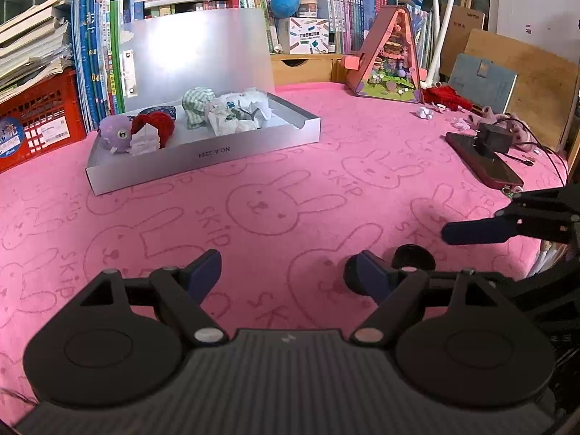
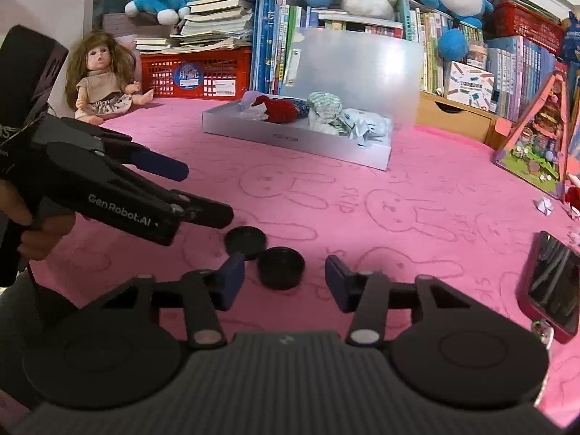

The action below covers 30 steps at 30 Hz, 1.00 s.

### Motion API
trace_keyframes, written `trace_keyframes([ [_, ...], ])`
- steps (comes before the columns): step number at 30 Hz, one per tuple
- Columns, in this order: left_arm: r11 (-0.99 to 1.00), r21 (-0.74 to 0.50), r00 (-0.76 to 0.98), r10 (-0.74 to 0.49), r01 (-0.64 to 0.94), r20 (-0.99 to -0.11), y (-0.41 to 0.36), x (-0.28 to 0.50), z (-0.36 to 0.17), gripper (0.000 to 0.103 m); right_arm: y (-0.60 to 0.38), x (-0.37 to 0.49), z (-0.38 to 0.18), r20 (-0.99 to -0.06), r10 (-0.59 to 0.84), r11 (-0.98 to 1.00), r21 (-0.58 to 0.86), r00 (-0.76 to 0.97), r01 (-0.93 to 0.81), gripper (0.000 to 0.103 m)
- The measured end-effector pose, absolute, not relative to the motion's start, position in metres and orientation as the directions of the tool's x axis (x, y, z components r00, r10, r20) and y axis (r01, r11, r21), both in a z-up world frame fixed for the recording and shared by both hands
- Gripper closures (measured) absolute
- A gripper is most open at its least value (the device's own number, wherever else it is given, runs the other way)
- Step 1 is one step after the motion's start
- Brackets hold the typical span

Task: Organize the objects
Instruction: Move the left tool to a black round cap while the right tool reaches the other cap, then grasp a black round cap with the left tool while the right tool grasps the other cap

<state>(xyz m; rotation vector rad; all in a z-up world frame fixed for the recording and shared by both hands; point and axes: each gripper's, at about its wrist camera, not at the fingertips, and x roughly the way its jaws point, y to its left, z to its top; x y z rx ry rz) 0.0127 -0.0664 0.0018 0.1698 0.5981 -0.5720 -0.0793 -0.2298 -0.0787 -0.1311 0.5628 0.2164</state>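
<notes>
Two black round caps lie on the pink rabbit-print cloth (image 2: 398, 195). The nearer cap (image 2: 281, 267) sits between the open fingers of my right gripper (image 2: 284, 284); the farther cap (image 2: 245, 242) lies just beyond its left fingertip. In the left wrist view the caps (image 1: 413, 258) sit by the right fingertip of my open, empty left gripper (image 1: 286, 272), partly hidden. The right gripper (image 1: 478, 230) comes in from the right there. A silver open box (image 1: 203, 148) holds a purple plush, red knit, checked cloth and crumpled paper; it also shows in the right wrist view (image 2: 301, 141).
A red phone (image 2: 551, 286) with a black charger (image 1: 493, 137) lies at the right. A pink triangular diorama (image 1: 389, 58), a doll (image 2: 99, 76), a red crate (image 2: 195, 76), books and plush toys line the back. Small paper scraps (image 1: 426, 112) lie near the diorama.
</notes>
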Motion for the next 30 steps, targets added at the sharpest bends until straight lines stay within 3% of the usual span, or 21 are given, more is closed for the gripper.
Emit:
trace_keyframes([
  [5, 0.829, -0.012, 0.674, -0.463, 0.559, -0.576, -0.068, 0.012, 0.001, 0.018, -0.231, -0.076, -0.081, -0.545, 0.170, 0.974, -0.036, 0.821, -0.226, 0.069],
  [8, 0.825, -0.014, 0.670, -0.468, 0.565, -0.576, -0.069, 0.010, 0.001, 0.018, -0.231, -0.075, -0.081, -0.548, 0.176, 0.973, -0.030, 0.818, -0.229, 0.068],
  [9, 0.823, -0.012, 0.669, -0.469, 0.567, -0.576, -0.069, 0.010, 0.000, 0.018, -0.232, -0.075, -0.080, -0.548, 0.178, 0.973, -0.026, 0.817, -0.229, 0.061],
  [13, 0.817, -0.008, 0.664, -0.473, 0.576, -0.579, -0.071, 0.008, -0.001, 0.018, -0.233, -0.074, -0.080, -0.549, 0.194, 0.972, -0.006, 0.813, -0.237, 0.053],
  [22, 0.813, -0.020, 0.652, -0.481, 0.582, -0.587, -0.072, 0.007, -0.005, 0.018, -0.230, -0.068, -0.085, -0.567, 0.173, 0.976, -0.012, 0.806, -0.218, 0.054],
  [26, 0.816, -0.025, 0.651, -0.478, 0.577, -0.589, -0.072, 0.008, -0.007, 0.018, -0.229, -0.068, -0.086, -0.558, 0.168, 0.978, -0.012, 0.813, -0.210, 0.065],
  [30, 0.814, -0.027, 0.648, -0.482, 0.580, -0.590, -0.072, 0.007, -0.007, 0.018, -0.231, -0.065, -0.085, -0.554, 0.141, 0.983, -0.020, 0.820, -0.182, 0.066],
])
